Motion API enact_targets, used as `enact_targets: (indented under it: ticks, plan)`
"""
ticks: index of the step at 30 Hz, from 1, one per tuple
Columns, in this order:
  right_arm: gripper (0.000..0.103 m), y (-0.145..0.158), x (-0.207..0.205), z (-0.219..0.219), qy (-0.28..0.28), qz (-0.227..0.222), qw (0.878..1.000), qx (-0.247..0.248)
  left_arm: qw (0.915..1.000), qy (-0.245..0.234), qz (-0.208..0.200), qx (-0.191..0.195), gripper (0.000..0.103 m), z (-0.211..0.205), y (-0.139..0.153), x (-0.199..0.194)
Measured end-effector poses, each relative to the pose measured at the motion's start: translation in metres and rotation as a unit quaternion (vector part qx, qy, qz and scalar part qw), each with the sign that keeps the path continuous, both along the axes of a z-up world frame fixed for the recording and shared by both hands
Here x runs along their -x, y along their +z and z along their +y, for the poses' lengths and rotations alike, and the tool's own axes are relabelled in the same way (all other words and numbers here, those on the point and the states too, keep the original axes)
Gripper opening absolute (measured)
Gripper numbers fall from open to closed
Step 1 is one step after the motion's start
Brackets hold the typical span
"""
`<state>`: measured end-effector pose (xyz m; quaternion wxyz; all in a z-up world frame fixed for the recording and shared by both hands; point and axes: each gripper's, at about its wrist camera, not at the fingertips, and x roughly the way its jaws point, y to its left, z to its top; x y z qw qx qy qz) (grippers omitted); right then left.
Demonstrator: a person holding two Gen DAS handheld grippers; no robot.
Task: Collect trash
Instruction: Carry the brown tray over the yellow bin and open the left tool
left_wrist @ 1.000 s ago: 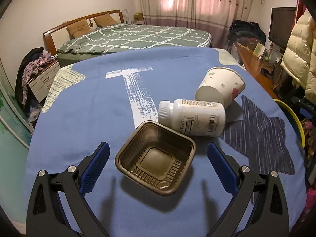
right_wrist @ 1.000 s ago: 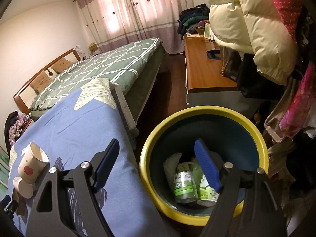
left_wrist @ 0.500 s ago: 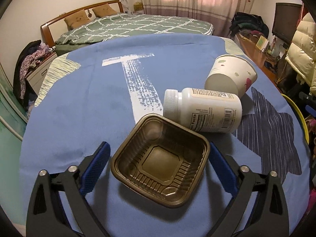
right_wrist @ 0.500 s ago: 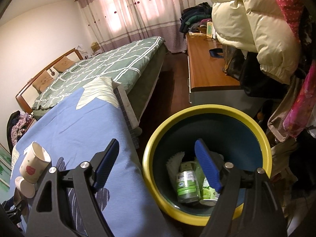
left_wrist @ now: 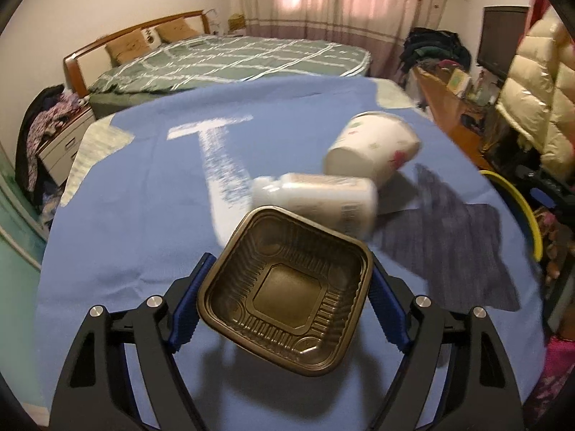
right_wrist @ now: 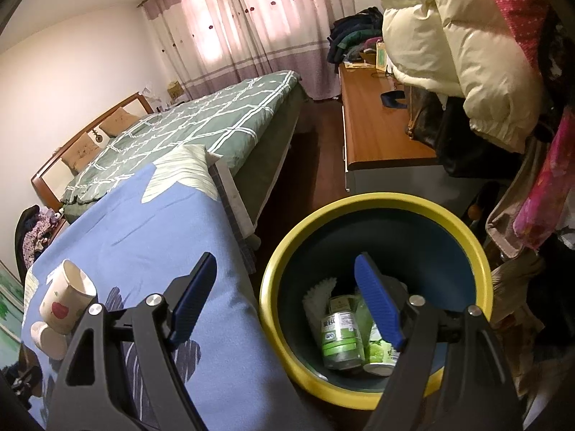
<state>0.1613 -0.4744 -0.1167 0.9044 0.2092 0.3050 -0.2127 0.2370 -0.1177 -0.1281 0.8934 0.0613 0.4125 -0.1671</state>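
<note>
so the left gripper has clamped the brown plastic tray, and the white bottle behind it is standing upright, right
Not quite. The left gripper has just closed on the brown plastic tray, but the white bottle behind it lies on its side on the blue cloth, next to the tipped paper cup. The left wrist view shows this.

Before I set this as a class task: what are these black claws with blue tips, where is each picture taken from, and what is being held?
Each claw is a hand-held gripper with a camera looking along its fingers. The left gripper has just closed its blue pads on a brown plastic tray, apparently lifting it off the blue cloth. Behind lie a white bottle and a paper cup. The right gripper is open and empty, above a yellow-rimmed bin holding cans.
</note>
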Motion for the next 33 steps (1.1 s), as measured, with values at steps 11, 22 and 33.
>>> enact_targets:
  ticks: [11, 22, 33]
  plan:
    - [0.078, 0.017, 0.054, -0.014, -0.014, -0.017, 0.999, 0.028, 0.9947, -0.097, -0.017, 0.03, 0.08, -0.093, 0.035, 0.019]
    - [0.08, 0.032, 0.116, -0.043, -0.037, -0.036, 0.997, 0.054, 0.9792, -0.202, 0.001, 0.021, 0.08, -0.238, 0.033, 0.016]
    - [0.081, 0.035, 0.153, -0.079, -0.068, -0.056, 0.995, 0.041, 0.9614, -0.273, 0.034, -0.014, 0.081, -0.364, -0.001, 0.022]
